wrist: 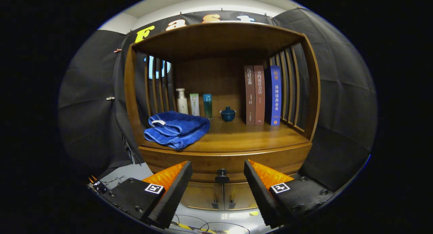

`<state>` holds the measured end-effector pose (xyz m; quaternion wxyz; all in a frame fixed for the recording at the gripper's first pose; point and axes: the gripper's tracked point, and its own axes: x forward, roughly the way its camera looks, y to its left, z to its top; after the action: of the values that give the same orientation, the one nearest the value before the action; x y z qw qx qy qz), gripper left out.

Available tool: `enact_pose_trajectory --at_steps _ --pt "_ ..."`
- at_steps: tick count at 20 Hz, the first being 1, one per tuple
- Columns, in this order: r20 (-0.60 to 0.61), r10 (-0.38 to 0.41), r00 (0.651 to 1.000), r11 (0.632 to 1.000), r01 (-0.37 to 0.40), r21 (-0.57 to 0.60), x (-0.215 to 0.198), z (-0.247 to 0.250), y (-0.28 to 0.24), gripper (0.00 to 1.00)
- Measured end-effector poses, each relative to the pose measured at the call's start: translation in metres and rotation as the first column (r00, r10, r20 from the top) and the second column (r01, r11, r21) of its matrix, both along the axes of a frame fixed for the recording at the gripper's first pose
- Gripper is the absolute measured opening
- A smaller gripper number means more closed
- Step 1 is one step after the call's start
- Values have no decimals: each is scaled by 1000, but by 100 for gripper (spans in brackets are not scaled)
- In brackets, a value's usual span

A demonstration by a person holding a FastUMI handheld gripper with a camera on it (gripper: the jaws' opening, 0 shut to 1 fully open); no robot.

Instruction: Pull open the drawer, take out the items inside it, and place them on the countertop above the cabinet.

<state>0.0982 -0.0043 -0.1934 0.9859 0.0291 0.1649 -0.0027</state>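
Tool wide open, nothing between its fingers. Beyond and above the left finger: folded blue towel on the tabletop of the wooden cabinet. Behind the towel, a white pump bottle, a pale tube, a teal bottle. Straight ahead between the fingers: dark drawer knob, the drawer shut; lidded blue cup further back. Beyond the right finger: three upright books.
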Motion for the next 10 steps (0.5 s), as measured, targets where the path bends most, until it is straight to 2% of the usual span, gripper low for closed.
enact_pose_trajectory --at_steps 10 --pt "-152 -9 988 1000 13 21 49 -100 3 98"
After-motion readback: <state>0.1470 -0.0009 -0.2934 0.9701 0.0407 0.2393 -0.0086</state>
